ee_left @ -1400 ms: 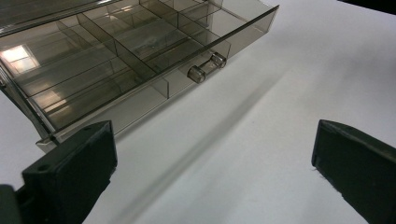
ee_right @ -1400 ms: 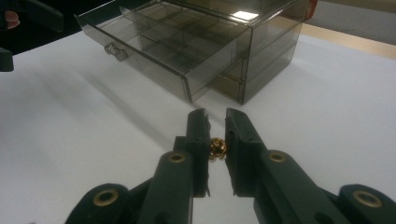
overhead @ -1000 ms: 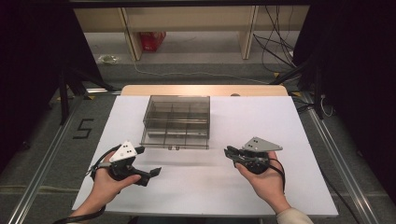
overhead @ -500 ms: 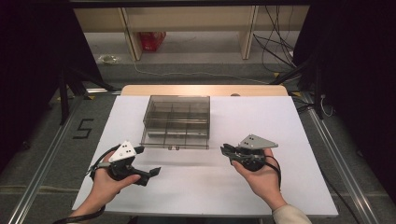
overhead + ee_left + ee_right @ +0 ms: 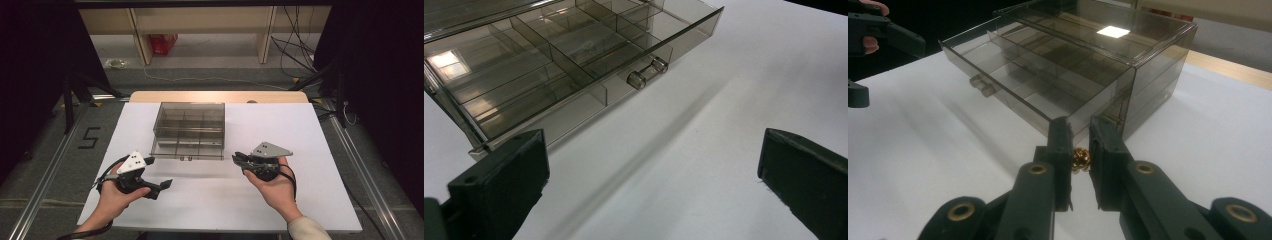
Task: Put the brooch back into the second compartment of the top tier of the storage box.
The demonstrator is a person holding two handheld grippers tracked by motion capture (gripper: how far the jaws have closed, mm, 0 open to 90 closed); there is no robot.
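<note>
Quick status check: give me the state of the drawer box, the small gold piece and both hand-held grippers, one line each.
Clear smoky plastic drawer box: drawer pulled partly out, its visible compartments look empty.
Small gold bead-like piece: pinched between the right jaws, near the drawer's corner.
Right hand-held gripper: shut on the gold piece.
Left hand-held gripper: jaws wide open, nothing between them, facing the drawer front.

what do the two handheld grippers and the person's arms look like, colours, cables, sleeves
Both are black two-jaw tools. The left gripper and the right gripper each carry a grey three-cornered plate on top, with a black cable looping off the body. In the right gripper view, brass-coloured rivets sit at the jaw pivots. A light beige sleeve covers the right forearm; the left forearm is bare.
</note>
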